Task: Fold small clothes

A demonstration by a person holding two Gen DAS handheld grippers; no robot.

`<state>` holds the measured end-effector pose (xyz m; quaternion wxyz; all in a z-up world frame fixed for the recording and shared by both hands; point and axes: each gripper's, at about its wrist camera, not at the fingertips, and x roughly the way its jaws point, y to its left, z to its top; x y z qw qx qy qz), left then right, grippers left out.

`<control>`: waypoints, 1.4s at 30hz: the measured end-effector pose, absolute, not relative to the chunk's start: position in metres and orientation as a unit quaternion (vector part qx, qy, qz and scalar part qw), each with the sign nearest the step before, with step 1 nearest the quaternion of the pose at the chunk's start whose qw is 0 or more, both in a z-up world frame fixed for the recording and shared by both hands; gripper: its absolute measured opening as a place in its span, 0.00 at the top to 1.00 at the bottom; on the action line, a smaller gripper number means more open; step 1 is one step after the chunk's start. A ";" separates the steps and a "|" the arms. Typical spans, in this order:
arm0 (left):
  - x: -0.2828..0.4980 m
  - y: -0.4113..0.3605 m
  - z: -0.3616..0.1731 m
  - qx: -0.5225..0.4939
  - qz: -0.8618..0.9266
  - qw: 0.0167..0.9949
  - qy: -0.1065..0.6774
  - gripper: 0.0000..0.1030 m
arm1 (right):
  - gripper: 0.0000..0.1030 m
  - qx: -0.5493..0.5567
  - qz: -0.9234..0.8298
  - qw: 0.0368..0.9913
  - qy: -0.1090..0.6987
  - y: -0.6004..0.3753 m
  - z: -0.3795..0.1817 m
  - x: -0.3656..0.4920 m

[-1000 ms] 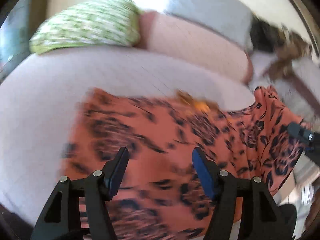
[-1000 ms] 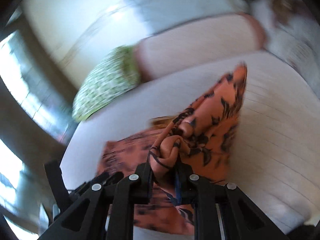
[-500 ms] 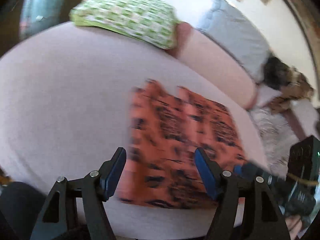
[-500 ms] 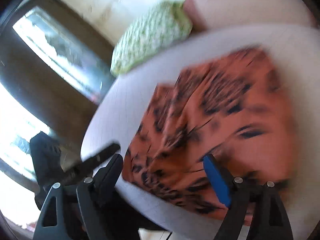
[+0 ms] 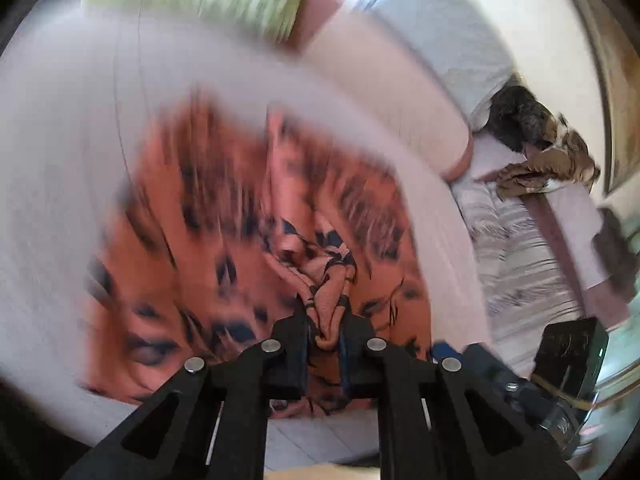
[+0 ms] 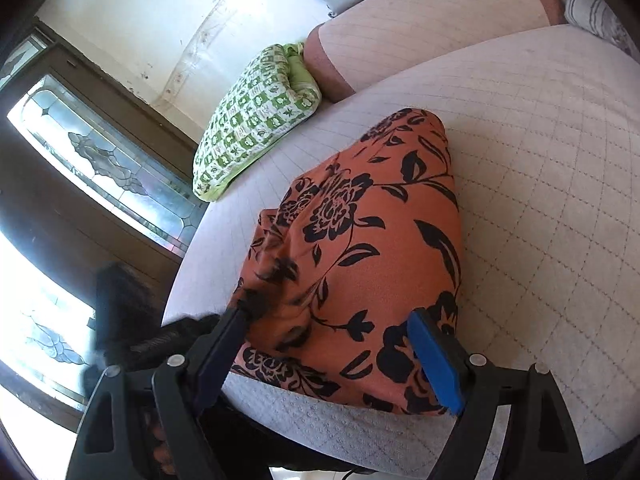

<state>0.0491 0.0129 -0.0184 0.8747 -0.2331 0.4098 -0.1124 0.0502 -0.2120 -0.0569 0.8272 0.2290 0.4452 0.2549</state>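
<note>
Writing: no brand, label or readable text shows in either view.
Garment: an orange cloth with a black flower print (image 6: pixel 360 248) lies on the quilted bed (image 6: pixel 560 160), at the bed's near edge, its lower hem just short of the mattress rim.
Left hand-held gripper (image 5: pixel 324 324): closed on a bunched fold of the cloth (image 5: pixel 328 308), which stands up pinched between the two black fingers.
Right hand-held gripper (image 6: pixel 332 344): jaws spread wide over the cloth's near edge, the blue pad (image 6: pixel 434 356) over its right part and the black finger (image 6: pixel 224 344) at its left corner; nothing is held between them.
Left wrist view only: heavily blurred; it shows the pinched fold close up, a grey pillow (image 5: pixel 436 32) against the far wall, a dark and brown heap of clothes (image 5: pixel 536 148) at the bed's far right corner, a striped cloth (image 5: pixel 516 248) along the right side, and a dark box (image 5: pixel 572 348) low at the right.
Right wrist view only: sharp; it shows the flower print clearly, the grid stitching of the bed cover, and a leaded-glass door (image 6: pixel 100 168) at the left.
Surroundings: a green-and-white checked pillow (image 6: pixel 256 120) lies at the bed's far left corner, touching a pinkish bolster (image 6: pixel 420 28) along the far edge.
In the way: the other gripper's blurred dark body (image 6: pixel 120 320) hides the cloth's left corner in the right wrist view.
</note>
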 end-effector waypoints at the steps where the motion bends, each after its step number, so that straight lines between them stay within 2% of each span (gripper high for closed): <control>1: 0.039 0.005 0.000 -0.192 -0.110 0.900 0.376 0.89 | 0.17 0.226 0.254 0.828 0.445 -0.210 -0.054 0.053; 3: 0.024 -0.006 0.021 -0.131 -0.107 0.925 0.342 0.89 | 0.17 0.224 0.253 0.829 0.446 -0.207 -0.044 0.061; 5: 0.028 -0.009 0.006 -0.113 -0.090 0.924 0.355 0.89 | 0.17 0.213 0.254 0.832 0.444 -0.203 -0.031 0.068; 8: 0.044 0.001 -0.056 -0.162 -0.072 0.877 0.447 0.89 | 0.12 0.157 0.248 0.842 0.453 -0.181 -0.006 0.088; 12: 0.046 0.005 -0.072 -0.189 -0.080 0.866 0.456 0.89 | 0.10 0.009 0.245 0.828 0.505 -0.116 0.006 0.131; 18: 0.039 0.008 -0.071 -0.182 -0.086 0.872 0.446 0.89 | 0.11 -0.117 0.215 0.759 0.603 -0.006 -0.021 0.196; 23: 0.031 0.009 -0.075 -0.169 -0.092 0.875 0.444 0.89 | 0.11 -0.165 0.157 0.697 0.680 0.039 -0.079 0.220; 24: 0.030 0.009 -0.075 -0.164 -0.094 0.876 0.443 0.89 | 0.12 -0.174 0.147 0.689 0.688 0.039 -0.088 0.221; 26: 0.039 0.001 -0.082 -0.161 -0.094 0.877 0.442 0.89 | 0.38 -0.181 0.109 0.695 0.688 0.029 -0.099 0.227; 27: 0.039 0.001 -0.081 -0.161 -0.095 0.878 0.440 0.89 | 0.43 -0.166 0.113 0.697 0.689 0.024 -0.098 0.229; 28: 0.039 0.002 -0.081 -0.162 -0.096 0.879 0.438 0.89 | 0.56 -0.155 0.122 0.698 0.688 0.019 -0.096 0.229; 30: 0.038 0.002 -0.077 -0.162 -0.097 0.883 0.430 0.89 | 0.71 -0.125 0.142 0.703 0.686 0.005 -0.084 0.228; 31: 0.036 0.003 -0.071 -0.160 -0.096 0.889 0.419 0.89 | 0.75 -0.104 0.152 0.712 0.678 -0.002 -0.075 0.228; 39: 0.000 0.024 -0.014 -0.148 -0.074 0.932 0.324 0.89 | 0.76 -0.012 0.240 0.742 0.626 -0.014 -0.008 0.212; 41: 0.001 0.036 -0.024 -0.166 -0.064 0.923 0.342 0.88 | 0.72 -0.013 0.253 0.729 0.636 -0.001 -0.018 0.210; 42: 0.003 0.042 -0.037 -0.168 -0.046 0.915 0.363 0.88 | 0.65 -0.010 0.266 0.723 0.638 0.005 -0.029 0.210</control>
